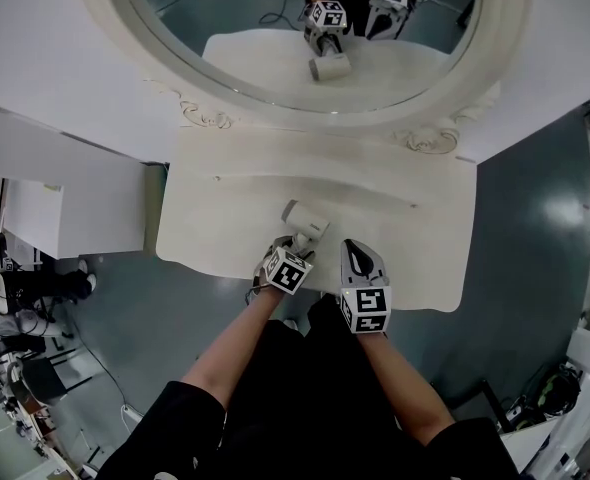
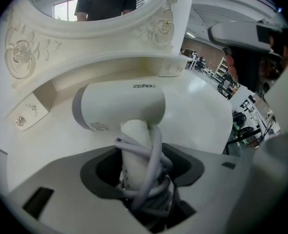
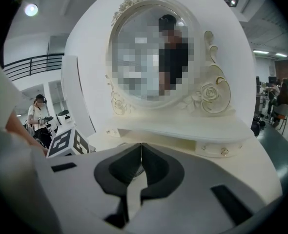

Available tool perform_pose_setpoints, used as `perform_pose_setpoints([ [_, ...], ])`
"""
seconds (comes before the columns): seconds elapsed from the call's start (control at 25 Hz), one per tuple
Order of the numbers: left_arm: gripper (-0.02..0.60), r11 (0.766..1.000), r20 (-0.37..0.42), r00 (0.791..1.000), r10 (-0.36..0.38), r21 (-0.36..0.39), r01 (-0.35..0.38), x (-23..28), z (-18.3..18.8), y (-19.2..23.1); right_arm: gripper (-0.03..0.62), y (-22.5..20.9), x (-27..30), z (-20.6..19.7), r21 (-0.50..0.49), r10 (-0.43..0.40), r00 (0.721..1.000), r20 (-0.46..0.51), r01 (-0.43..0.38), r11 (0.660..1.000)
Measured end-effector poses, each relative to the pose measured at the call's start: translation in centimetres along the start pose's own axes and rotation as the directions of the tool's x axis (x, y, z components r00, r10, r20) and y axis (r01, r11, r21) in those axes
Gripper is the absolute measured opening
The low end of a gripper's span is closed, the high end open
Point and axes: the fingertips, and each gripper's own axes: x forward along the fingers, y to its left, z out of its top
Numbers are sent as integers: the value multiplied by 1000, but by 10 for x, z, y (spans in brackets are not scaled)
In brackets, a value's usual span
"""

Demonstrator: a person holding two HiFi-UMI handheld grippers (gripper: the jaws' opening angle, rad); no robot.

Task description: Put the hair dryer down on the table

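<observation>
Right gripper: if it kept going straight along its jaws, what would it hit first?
Probably the dressing table's raised shelf under the mirror. The right gripper, jaws shut and empty, points across the tabletop at it; depth is unclear, so the tabletop might come first.

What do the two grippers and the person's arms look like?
The left gripper and right gripper each have a pale grey body, dark-lined jaws and a white cube with black square markers. The person wears a black short-sleeved top; the forearms are bare.
</observation>
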Motion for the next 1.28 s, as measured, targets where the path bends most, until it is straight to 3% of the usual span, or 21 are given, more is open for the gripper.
perform_pose_setpoints([
  [0.28,256,1000,29,1000,8,14,-9,-2,0,0,18,-5,-9,0,-5,-26,1000,9,26,1000],
  [0.52,264,999,64,998,-29,16,28,-10,1,-3,18,-3,-20,2,-13,-41,999,21,41,999],
  [0.72,268,1000,124,992,-15,3,15,-26,3,-1,18,6,-27,-2,-16,-42,999,24,43,999],
  [1.0,268,991,237,971,-10,-128,42,-62,10,-1,18,30,-38,-3,-39,-23,999,40,24,999],
  [1.28,268,979,349,937,23,-197,50,-109,4,-7,18,59,-59,2,-43,-31,997,70,34,999],
])
